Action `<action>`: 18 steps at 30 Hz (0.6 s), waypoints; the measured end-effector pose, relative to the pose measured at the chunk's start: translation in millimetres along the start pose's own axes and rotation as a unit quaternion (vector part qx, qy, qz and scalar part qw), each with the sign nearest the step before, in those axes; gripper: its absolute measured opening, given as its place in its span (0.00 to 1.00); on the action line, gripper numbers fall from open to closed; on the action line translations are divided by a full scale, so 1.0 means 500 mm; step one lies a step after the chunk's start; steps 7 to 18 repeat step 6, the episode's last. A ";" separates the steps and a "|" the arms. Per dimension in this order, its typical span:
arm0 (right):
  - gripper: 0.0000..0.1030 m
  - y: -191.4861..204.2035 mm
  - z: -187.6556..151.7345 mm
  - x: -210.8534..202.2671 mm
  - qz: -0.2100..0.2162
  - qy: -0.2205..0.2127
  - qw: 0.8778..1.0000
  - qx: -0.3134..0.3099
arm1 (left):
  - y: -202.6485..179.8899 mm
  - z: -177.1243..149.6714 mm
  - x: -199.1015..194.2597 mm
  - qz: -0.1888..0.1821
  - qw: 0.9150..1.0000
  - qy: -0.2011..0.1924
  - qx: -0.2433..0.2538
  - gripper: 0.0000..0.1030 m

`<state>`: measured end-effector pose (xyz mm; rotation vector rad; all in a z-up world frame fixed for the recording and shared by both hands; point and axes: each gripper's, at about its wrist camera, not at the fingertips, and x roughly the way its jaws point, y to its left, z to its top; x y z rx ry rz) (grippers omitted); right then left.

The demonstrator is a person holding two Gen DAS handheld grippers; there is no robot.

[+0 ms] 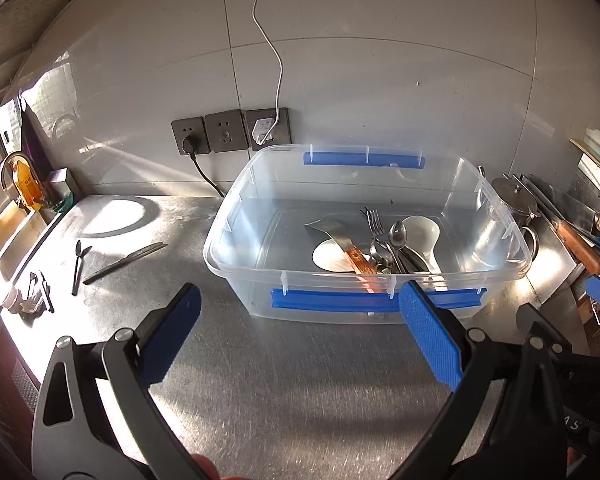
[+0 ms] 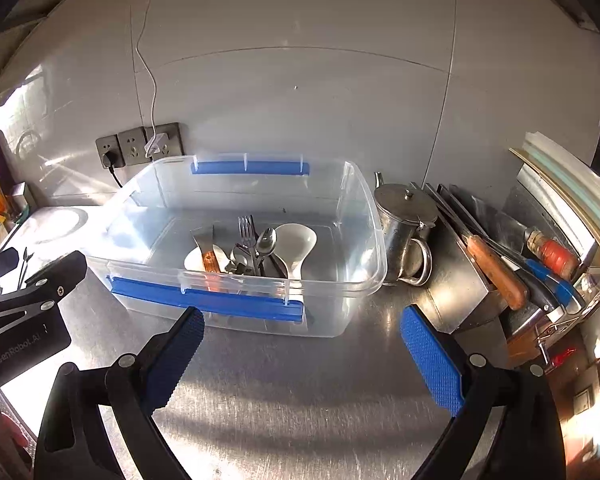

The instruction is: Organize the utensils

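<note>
Both jaws apart, empty. Left gripper (image 1: 300,304), right gripper (image 2: 302,322) hover just short of clear bin (image 1: 220,240). Loose spoon (image 1: 77,266), knife (image 1: 126,258) on worktop (image 1: 300,380), far left of left jaws. Judgement: swing left, pinch handle low and square.

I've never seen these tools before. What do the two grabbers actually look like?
Each hand-held gripper, left and right, has black angular arms with silver rivets. Its two flat fingers carry blue dimpled pads. The left one's body bears white lettering "GenRobot.AI".
</note>
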<state>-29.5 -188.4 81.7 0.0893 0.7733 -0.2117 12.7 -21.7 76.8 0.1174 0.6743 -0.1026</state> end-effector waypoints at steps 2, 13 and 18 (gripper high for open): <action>0.95 0.001 0.001 0.001 -0.004 0.001 1.000 -0.002 | 0.000 0.000 0.001 -0.003 1.000 0.000 0.000 0.93; 0.95 0.003 -0.001 0.003 -0.006 0.004 1.000 -0.002 | -0.002 -0.004 0.005 -0.005 1.000 0.005 0.003 0.93; 0.95 0.003 -0.001 0.003 -0.006 0.004 1.000 -0.002 | -0.002 -0.004 0.005 -0.005 1.000 0.005 0.003 0.93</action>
